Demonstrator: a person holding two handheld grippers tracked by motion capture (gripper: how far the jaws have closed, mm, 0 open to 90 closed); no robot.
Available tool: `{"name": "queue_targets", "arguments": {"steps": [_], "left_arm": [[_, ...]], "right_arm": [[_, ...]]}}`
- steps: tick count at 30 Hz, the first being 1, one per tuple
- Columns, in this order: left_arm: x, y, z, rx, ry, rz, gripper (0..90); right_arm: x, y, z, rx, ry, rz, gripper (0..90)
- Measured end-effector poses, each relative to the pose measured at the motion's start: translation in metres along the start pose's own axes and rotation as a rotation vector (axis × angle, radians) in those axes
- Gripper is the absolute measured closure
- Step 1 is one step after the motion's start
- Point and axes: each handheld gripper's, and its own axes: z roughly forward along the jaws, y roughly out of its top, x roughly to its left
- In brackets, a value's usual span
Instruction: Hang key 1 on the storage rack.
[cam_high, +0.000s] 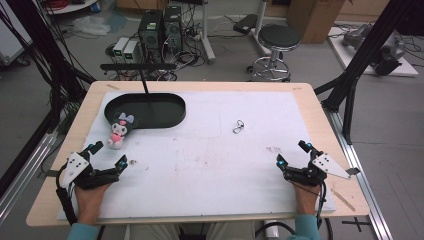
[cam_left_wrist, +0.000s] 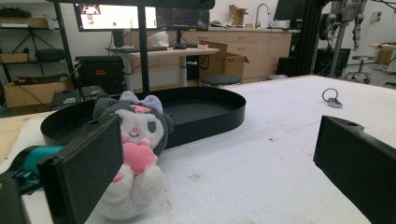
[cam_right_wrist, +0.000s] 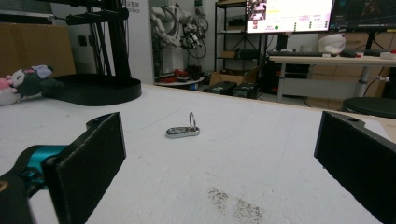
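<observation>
Left tool sits at the tabletop's near-left corner, jaws wide apart, nothing between them. Plush toy (dark hood, lilac bow, pink heart) stands just ahead of it, touching the rim of the black oval tray at the far left. Small metal clip with ring lies alone right of centre, well apart from both tools. Right tool at the near-right corner, jaws also spread, empty, pointed towards the clip.
</observation>
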Motion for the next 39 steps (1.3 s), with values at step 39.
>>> {"name": "queue_targets", "arguments": {"steps": [39], "left_arm": [[0.034, 0.071, 0.049, 0.443, 0.059, 0.069, 2.0]], "right_arm": [[0.001, 0.0, -0.001, -0.006, 0.0, -0.002, 1.2]]}}
